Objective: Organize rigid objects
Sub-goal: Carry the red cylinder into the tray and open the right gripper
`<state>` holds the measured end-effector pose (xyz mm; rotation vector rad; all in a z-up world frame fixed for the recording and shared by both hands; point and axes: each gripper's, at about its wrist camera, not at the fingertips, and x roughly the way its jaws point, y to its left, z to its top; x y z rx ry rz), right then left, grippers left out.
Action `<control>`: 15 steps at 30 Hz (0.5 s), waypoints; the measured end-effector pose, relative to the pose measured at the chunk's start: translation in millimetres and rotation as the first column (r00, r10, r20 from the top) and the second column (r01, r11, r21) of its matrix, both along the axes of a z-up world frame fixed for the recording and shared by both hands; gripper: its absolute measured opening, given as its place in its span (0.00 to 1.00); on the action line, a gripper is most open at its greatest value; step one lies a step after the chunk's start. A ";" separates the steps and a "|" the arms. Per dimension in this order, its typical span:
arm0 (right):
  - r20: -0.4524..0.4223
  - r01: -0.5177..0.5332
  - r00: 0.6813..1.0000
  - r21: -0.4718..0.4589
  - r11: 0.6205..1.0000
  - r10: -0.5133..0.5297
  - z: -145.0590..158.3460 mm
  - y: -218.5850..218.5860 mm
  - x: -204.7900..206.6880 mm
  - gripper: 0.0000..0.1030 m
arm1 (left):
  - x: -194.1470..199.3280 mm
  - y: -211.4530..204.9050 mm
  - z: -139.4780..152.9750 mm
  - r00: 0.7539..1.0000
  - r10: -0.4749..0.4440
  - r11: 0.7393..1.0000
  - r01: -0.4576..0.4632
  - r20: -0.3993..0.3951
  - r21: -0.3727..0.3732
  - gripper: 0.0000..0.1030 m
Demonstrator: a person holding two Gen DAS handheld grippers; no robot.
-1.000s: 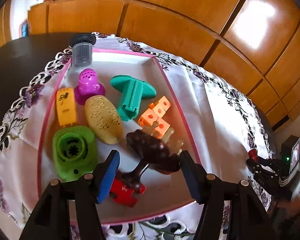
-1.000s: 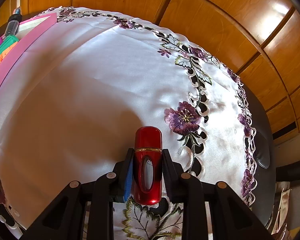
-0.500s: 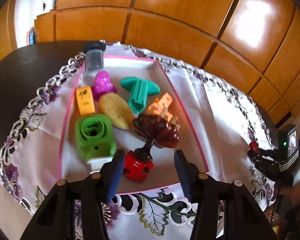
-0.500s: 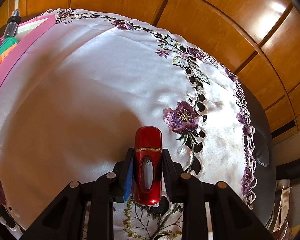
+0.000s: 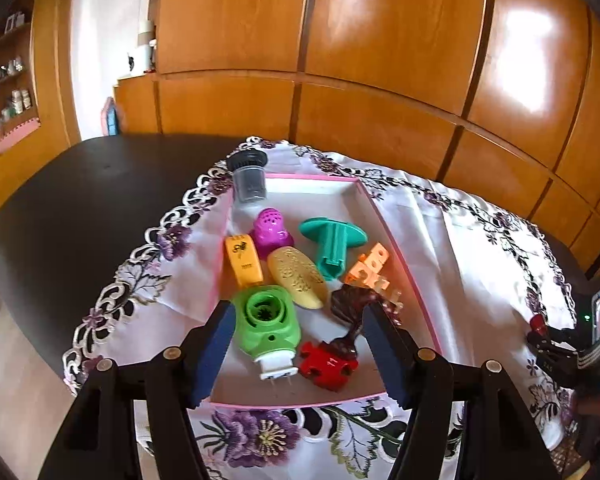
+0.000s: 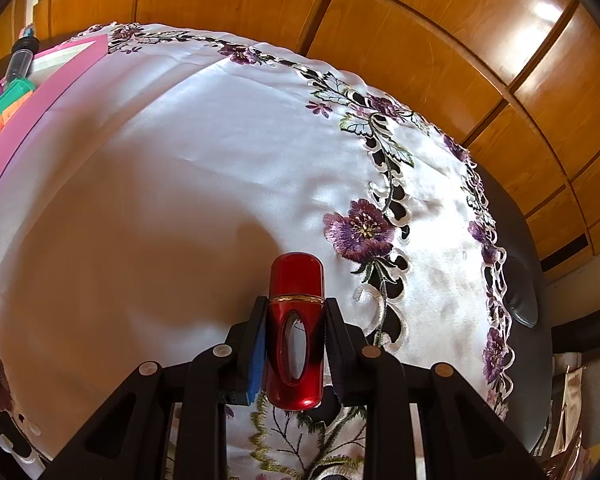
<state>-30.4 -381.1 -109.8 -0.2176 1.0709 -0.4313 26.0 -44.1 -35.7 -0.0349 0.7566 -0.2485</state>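
Task well advanced, by judgement; most rigid items already lie in the tray [image 5: 396, 236], one item remains outside it.

Right gripper [image 6: 296, 344]: clamped on a red bottle [image 6: 296, 332], pads pressing both flanks, cap end pointing away; it sits low over the white cloth [image 6: 180, 184], well apart from the tray's pink wall [image 6: 48, 92] at far left of that view; whether the bottle's base touches the cloth cannot be told. This bottle is judged the outstanding piece, yet to be carried across to the tray.

Left gripper [image 5: 300, 356]: empty, jaws opening, nothing between the pads; it hangs above the near end of the tray.

Tray contents, near to far:
- red puzzle piece [image 5: 328, 364] at the near edge; touching it, a dark brown stemmed piece [image 5: 352, 308], leaning;
- green plug-in device [image 5: 266, 324], white prongs toward the near edge;
- yellow oval [image 5: 298, 278], just beside the green device; orange blocks [image 5: 368, 270] against the right wall;
- yellow-orange piece [image 5: 242, 260] on the left wall;
- purple domed piece [image 5: 272, 232] and teal flanged piece [image 5: 332, 244], side by side;
- grey capped jar [image 5: 250, 180] at the far left corner, upright; far right quarter of the tray bare.

Cloth lies on a dark desk [image 5: 80, 208]; wooden panels [image 5: 380, 60] behind.
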 end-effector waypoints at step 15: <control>0.126 0.006 0.992 0.172 0.985 -0.028 30.9 17.5 12.4 0.25 | 0.2 23.4 -2.9 0.997 0.071 0.997 -0.071 0.006 0.002 0.67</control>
